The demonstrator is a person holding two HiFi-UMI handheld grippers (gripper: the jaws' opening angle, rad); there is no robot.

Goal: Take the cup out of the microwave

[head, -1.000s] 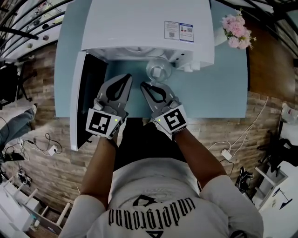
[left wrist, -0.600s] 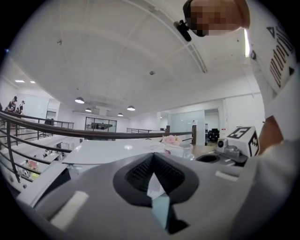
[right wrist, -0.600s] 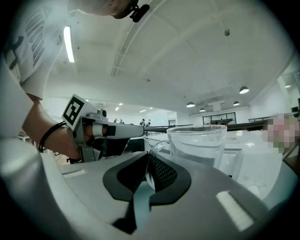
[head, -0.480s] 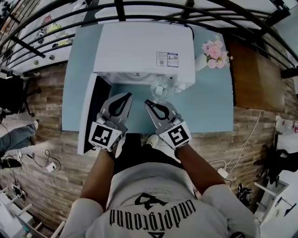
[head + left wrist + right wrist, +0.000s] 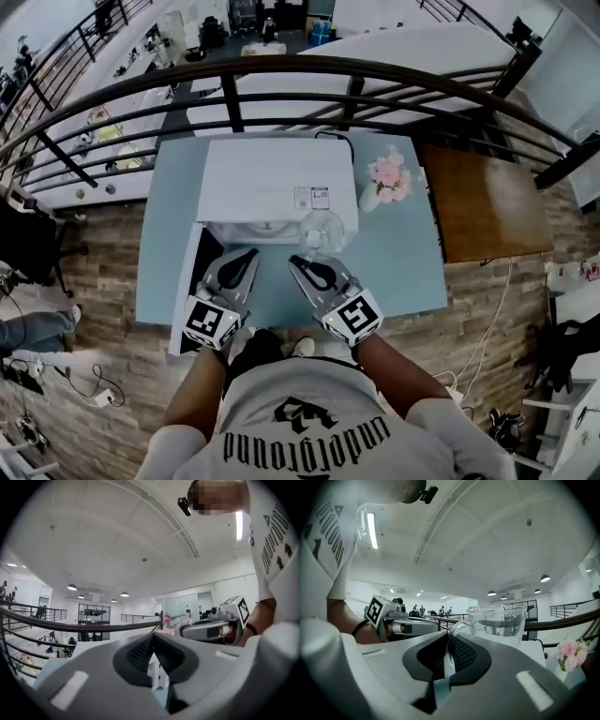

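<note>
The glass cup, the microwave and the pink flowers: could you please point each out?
glass cup (image 5: 499, 625): right gripper view, its clear wall.
microwave (image 5: 272, 178): head view, its white top.
pink flowers (image 5: 387, 173): head view, the blossoms.

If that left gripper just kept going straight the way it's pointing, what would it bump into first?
Probably the white microwave just ahead of the left gripper. Its own view seems to look across the microwave's top, though, so it might pass over to the black railing. Depth is unclear.
</note>
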